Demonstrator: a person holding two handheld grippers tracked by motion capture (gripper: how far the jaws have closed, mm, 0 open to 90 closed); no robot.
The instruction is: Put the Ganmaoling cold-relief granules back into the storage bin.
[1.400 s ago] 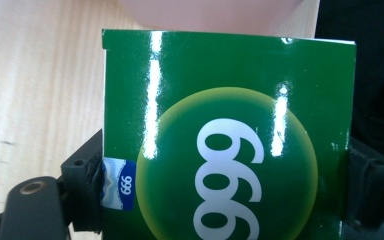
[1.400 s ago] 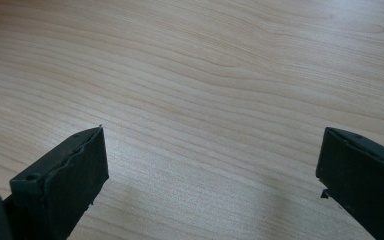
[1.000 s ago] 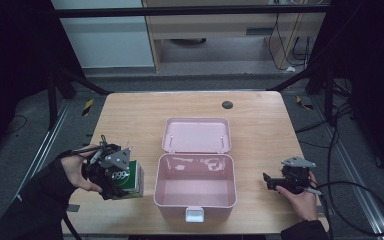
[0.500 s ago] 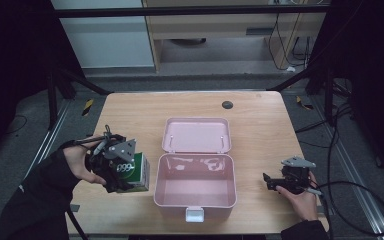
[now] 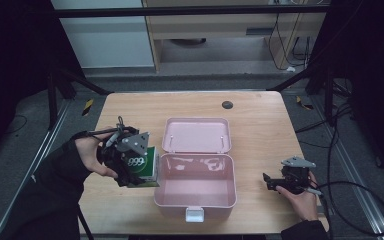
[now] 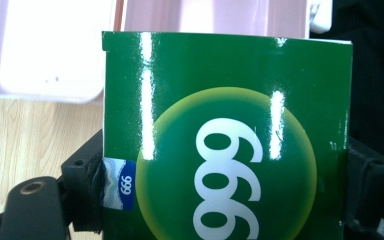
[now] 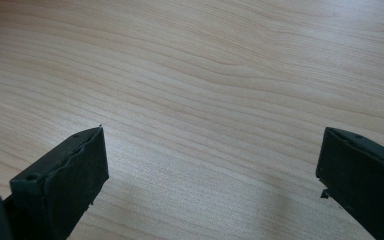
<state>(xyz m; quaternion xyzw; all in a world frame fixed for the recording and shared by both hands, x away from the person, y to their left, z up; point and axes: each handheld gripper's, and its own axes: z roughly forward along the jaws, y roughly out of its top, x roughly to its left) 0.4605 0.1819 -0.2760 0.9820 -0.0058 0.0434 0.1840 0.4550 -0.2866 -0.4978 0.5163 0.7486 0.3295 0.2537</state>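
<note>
A glossy green box (image 5: 144,166) printed with white "999" hangs just left of the open pink lunch box (image 5: 195,187), lifted off the wooden table (image 5: 260,130). My left gripper (image 5: 130,167) is shut on it, jaws pressing its two sides. In the left gripper view the green box (image 6: 225,140) stands between the jaws, with the pink box (image 6: 45,50) behind it. My right gripper (image 5: 270,181) rests low at the table's right front, open, with only bare wood between its jaws (image 7: 210,165).
The pink box's lid (image 5: 196,135) lies flat open toward the back. A small dark round disc (image 5: 227,104) sits near the table's far edge. Cables trail off the right side. Dark frame posts stand around the table.
My left gripper has carried the green box up and to the right, closer to the pink box's left wall. The right gripper has stayed put.
</note>
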